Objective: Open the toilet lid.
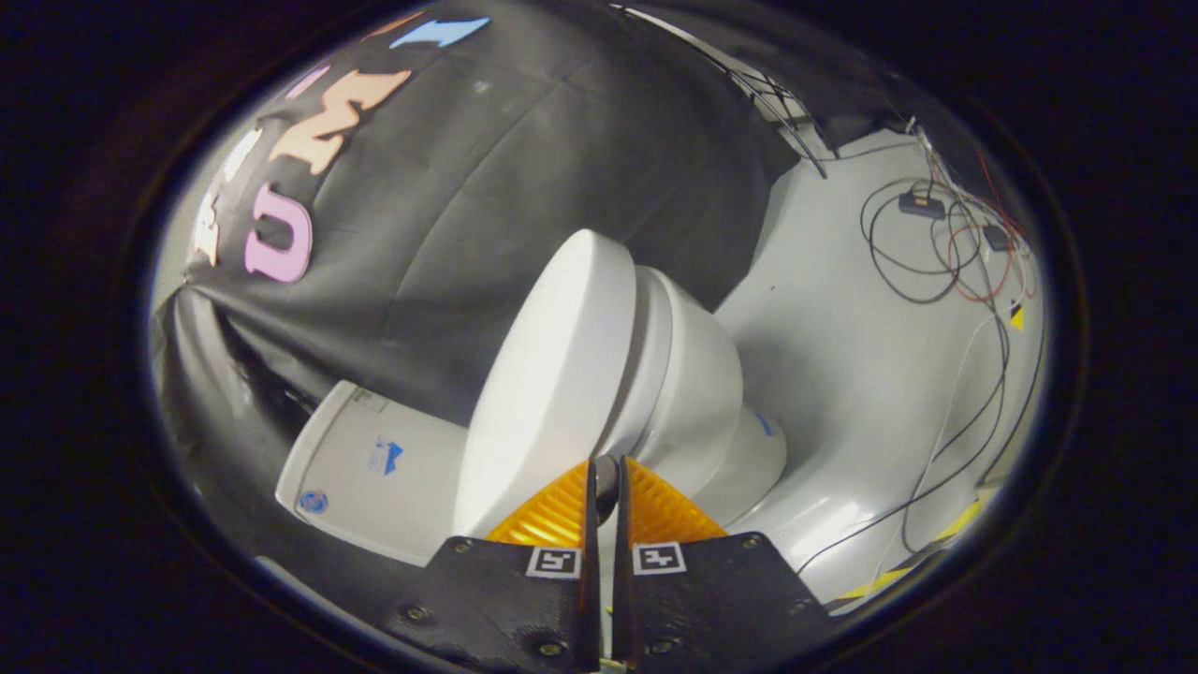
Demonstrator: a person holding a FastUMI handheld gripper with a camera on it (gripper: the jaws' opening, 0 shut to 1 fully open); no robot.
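Observation:
The white toilet appears tilted in the gripper view. Its oval lid (547, 374) lies over the seat (650, 346) and the bowl (702, 393), with a thin gap showing along the lid's rim. The tank (365, 459) sits behind the lid, against the black cloth wall. My gripper (606, 482) is at the lid's front rim, one finger on the lid's top face and the other on the seat side. The jaws are nearly together, pinching the rim, and the short stretch of rim between them is in shadow.
The black cloth wall (524, 168) hangs behind the toilet. A pale floor (842, 374) spreads past the bowl, with loose black and red cables (936, 253) and a small black box (922, 204) on it. Yellow tape (955, 524) marks the floor near the fingers.

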